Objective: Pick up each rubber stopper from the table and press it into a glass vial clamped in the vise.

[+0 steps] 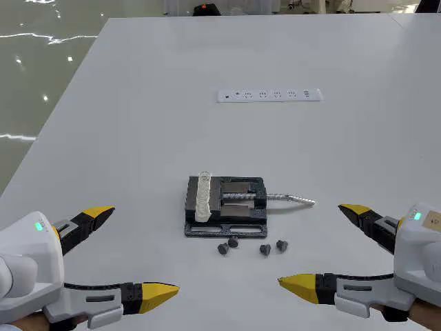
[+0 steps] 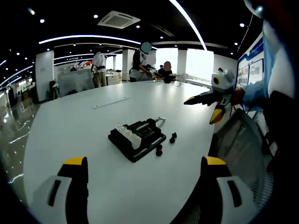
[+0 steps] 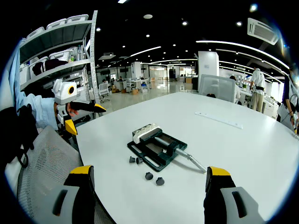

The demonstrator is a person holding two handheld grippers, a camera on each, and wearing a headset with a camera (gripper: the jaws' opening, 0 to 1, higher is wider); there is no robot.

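A black vise (image 1: 234, 207) sits mid-table with a row of clear glass vials (image 1: 204, 196) clamped upright at its left end. Several dark rubber stoppers (image 1: 233, 243) lie loose on the table just in front of it. My left gripper (image 1: 138, 252) hovers low at the near left, open and holding nothing. My right gripper (image 1: 315, 245) hovers at the near right, also open and holding nothing. In the left gripper view the vise (image 2: 140, 135), vials (image 2: 127, 133) and stoppers (image 2: 159, 149) lie ahead of the jaws. The right gripper view shows the vise (image 3: 159, 149) and stoppers (image 3: 148, 176).
A white power strip (image 1: 269, 94) lies farther back on the white table (image 1: 138, 138). The vise's metal handle (image 1: 293, 198) sticks out to the right. A mesh chair (image 3: 42, 163) stands at the table's near edge. People stand far off in the room.
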